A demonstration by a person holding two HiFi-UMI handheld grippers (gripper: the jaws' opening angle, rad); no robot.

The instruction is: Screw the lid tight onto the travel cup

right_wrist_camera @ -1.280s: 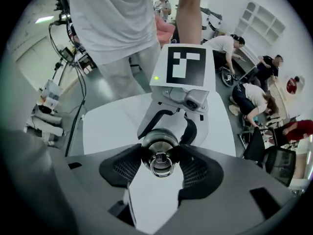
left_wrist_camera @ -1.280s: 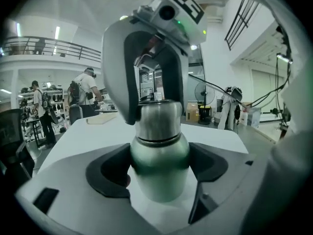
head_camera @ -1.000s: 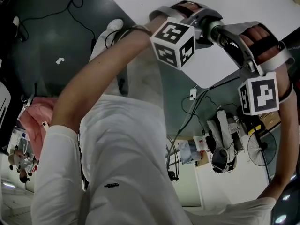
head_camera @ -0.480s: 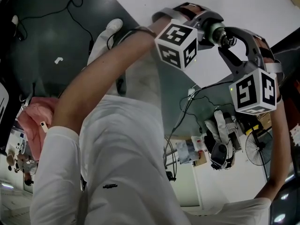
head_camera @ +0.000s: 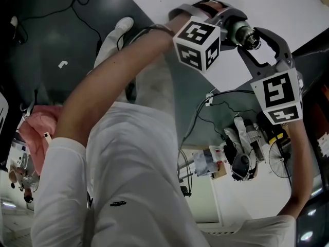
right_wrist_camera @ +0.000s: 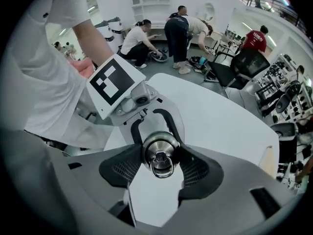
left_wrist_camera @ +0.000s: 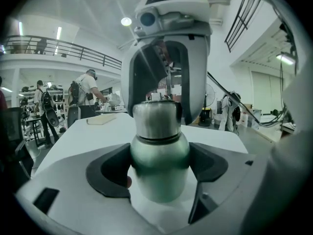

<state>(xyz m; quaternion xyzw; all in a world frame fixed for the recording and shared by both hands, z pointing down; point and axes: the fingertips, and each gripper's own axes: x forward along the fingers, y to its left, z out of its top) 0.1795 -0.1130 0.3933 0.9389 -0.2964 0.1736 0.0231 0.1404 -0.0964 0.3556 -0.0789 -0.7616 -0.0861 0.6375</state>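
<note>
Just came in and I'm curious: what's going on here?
A person works with a handheld gripper in each hand over a white table. The left gripper is shut on the body of a metal travel cup; the right gripper is clamped on its lid from the top end. The lid sits on the cup; whether it is fully tight can't be seen.

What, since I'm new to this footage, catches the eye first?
A steel cup fills the left gripper view, clamped in the left gripper. From above, the right gripper grips its ringed lid. In the head view, two black-and-white marker cubes stand out at upper right.
</note>
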